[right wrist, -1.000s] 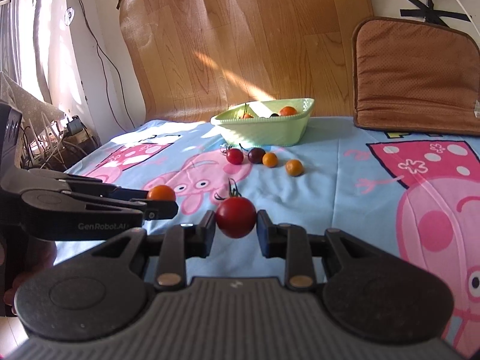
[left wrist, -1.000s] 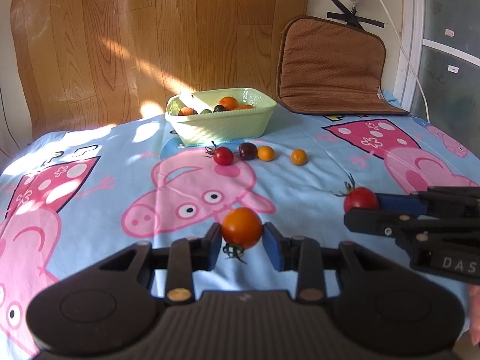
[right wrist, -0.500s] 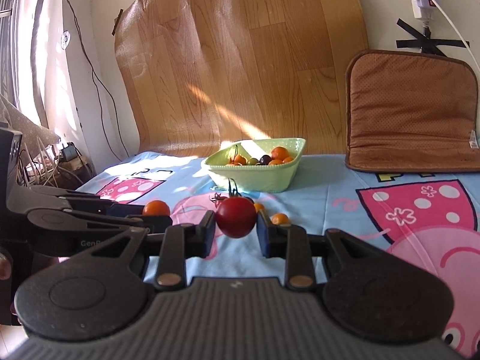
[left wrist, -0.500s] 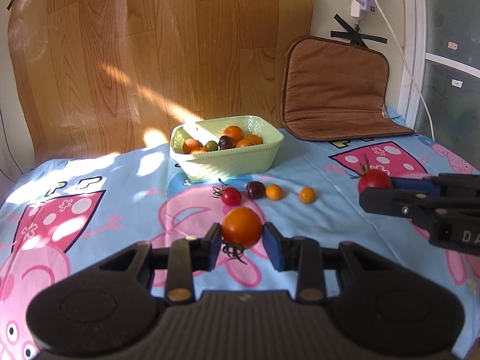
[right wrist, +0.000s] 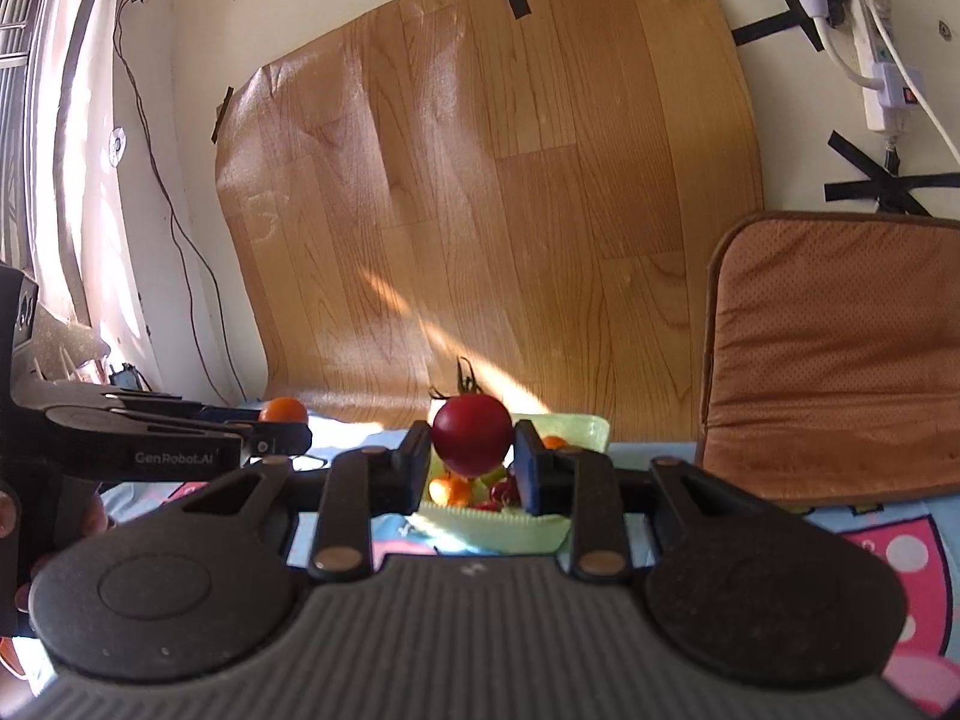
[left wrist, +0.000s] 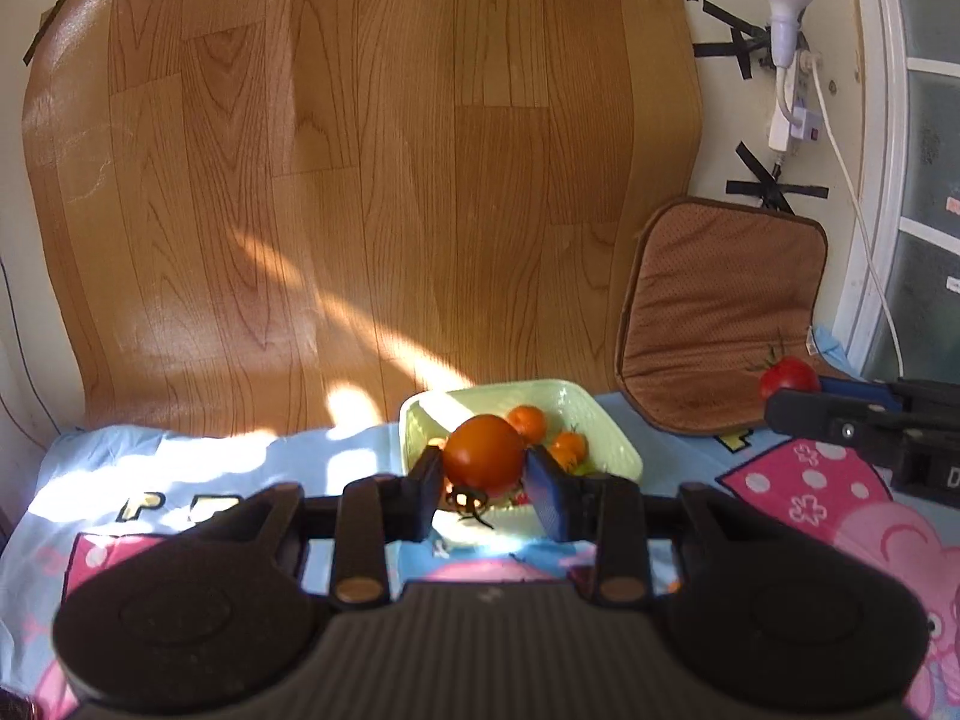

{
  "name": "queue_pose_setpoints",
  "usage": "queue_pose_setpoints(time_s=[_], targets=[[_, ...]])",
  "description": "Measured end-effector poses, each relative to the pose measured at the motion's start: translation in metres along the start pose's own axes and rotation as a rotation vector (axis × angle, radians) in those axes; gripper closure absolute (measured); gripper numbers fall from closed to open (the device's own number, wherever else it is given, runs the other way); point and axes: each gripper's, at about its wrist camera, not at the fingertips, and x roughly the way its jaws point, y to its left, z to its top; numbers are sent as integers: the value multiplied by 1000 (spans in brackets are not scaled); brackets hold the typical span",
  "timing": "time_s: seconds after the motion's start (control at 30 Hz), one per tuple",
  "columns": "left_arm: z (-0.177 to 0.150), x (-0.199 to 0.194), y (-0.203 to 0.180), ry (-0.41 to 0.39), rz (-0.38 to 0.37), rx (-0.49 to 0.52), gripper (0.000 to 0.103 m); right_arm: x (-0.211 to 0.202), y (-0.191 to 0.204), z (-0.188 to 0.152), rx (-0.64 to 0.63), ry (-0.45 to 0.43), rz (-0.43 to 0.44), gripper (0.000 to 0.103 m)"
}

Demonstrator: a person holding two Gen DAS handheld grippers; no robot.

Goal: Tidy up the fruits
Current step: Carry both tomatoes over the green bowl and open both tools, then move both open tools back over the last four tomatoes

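Here, label by label, from left to right:

Wood-grain sheet (left wrist: 372, 192): taped to the wall behind the bed; it fills the background of both wrist views.

Bedcover (left wrist: 180, 480): pale blue with pink cartoon print; it carries the basket near its far edge.

Left gripper (left wrist: 486, 480): jaws closed to the width of an orange tomato (left wrist: 485, 450), which sits pinched between the two blue pads with its dried stem hanging below. In the right wrist view the same tool (right wrist: 282, 441) enters from the left edge, the orange fruit at its tip.

Green basket (left wrist: 618, 450): rectangular, pale green, directly beyond the left gripper's fingertips; several small orange fruits lie inside. In the right wrist view other small fruits, orange, red and greenish, show in it too.

Right gripper (right wrist: 471, 462): jaws closed on a red tomato (right wrist: 473, 433), stem upward, held clear of the bedcover in front of the basket. In the left wrist view it reaches in from the right edge.

Brown cushion (left wrist: 714, 312): propped against the wall at the far right corner of the bed.

Step in hand: carrying two picked fruits, one per gripper, toward the basket.

Next move, as judged: bring each tomato over the basket opening, lower it past the rim, then part the jaws, probably one gripper at a time so the tools do not collide.
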Motion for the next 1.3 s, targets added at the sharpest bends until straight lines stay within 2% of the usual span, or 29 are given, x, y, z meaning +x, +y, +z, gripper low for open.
queue_pose_setpoints(time_s=[0.1, 0.23, 0.5, 0.73, 0.87, 1.0, 1.3], targets=[[16, 20, 6, 7, -28, -30, 72, 22, -10, 8, 23, -8, -3, 71], [21, 65, 11, 45, -65, -62, 72, 64, -23, -4, 43, 61, -17, 71], [5, 148, 7, 149, -2, -32, 72, 136, -35, -34, 21, 190, -31, 71], [-9, 184, 9, 189, 32, -20, 72, 159, -35, -42, -31, 214, -47, 70], [-11, 185, 7, 178, 59, -9, 71, 163, -35, -44, -57, 206, -60, 69], [-7, 174, 4, 156, 89, 12, 67, 157, -34, -43, -29, 192, -61, 69], [-16, 109, -14, 83, 97, 35, 64, 89, -14, -47, 34, 138, -13, 67]])
